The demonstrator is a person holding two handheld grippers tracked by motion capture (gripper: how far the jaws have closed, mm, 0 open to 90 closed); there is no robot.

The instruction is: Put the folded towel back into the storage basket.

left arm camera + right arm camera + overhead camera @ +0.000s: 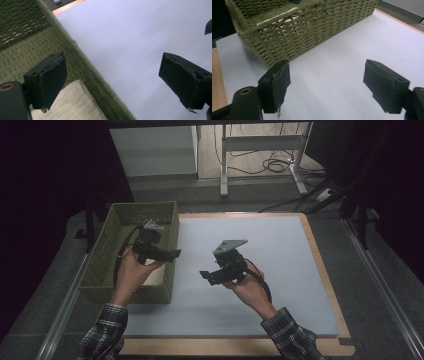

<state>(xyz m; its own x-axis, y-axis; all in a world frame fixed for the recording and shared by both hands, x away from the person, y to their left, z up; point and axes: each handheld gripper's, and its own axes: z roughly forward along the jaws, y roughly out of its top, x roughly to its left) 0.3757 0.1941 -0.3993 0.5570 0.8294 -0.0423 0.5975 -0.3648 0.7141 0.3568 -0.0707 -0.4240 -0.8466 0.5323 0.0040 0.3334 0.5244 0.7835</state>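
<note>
- Basket (131, 251): a green woven basket stands at the left edge of the white mat (280, 270), partly overhanging it. It is upright and open at the top.
- Cloth (72, 102): a pale folded cloth lies flat on the basket floor, against the wall nearest the mat. The right gripper view shows its edge through the basket's handle slot (277, 18). Judged from how it lies, the cloth is already stowed.
- Left gripper (172, 254): held above the basket's mat-side rim, jaws pointing toward the centre of the table. In the left gripper view the two pads (53, 82) stand wide apart with nothing between them; one jaw hangs over the cloth and basket wall, the other over bare mat. It grips nothing and touches nothing.
- Right gripper (206, 276): held over the middle of the mat, well apart from the basket, jaws pointing toward it. Its pads (280, 83) are spread wide and empty, with bare mat between them.
- Mat: no loose item lies on the white surface in the high view.
- Progress, as judged: the placing step looks complete, with the one item inside the basket and both tools free. What remains, if anything, appears to be drawing both hands clear; no further item awaits handling.
</note>
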